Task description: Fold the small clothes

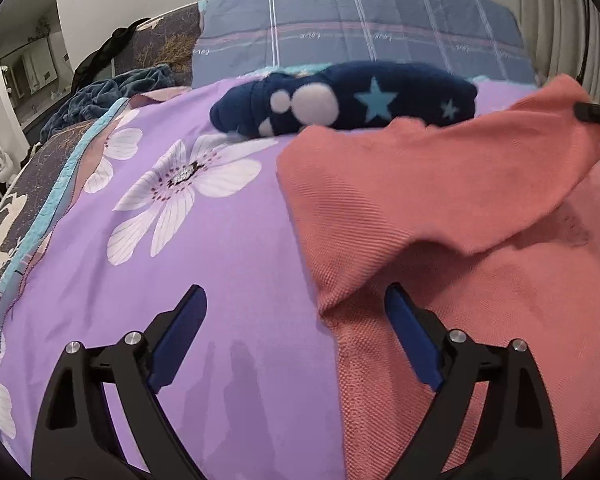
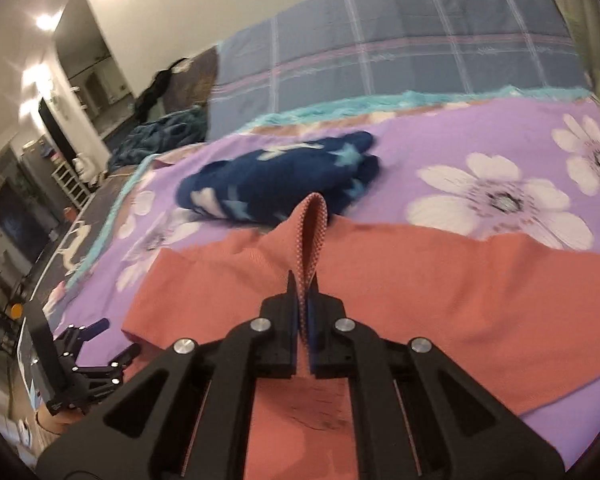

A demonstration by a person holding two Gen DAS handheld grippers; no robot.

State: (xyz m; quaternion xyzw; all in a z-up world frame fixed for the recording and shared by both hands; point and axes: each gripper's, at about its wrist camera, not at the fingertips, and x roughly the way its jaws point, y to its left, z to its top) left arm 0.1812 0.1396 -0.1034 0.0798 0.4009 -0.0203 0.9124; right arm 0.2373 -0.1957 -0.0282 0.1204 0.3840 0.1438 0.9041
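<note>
Coral garment (image 2: 440,292) pinched in right gripper (image 2: 303,280)

Purple flowered bedspread (image 1: 228,240), grey-blue checked quilt (image 1: 360,28) along the wall, crumpled teal blanket (image 2: 160,136) at left.

This is a bedroom in a home. A bed fills most of both views, spread with a purple cotton bedsheet printed with large white flowers (image 1: 228,240). Beyond the sheet's far edge lies a grey-blue checked quilt with pink stripes (image 1: 360,32), against a plain pale wall. To the left of the bed a crumpled dark teal blanket (image 2: 168,132) lies heaped, and further left an arched doorway (image 2: 88,52) opens onto another lit room with shelving.
</note>
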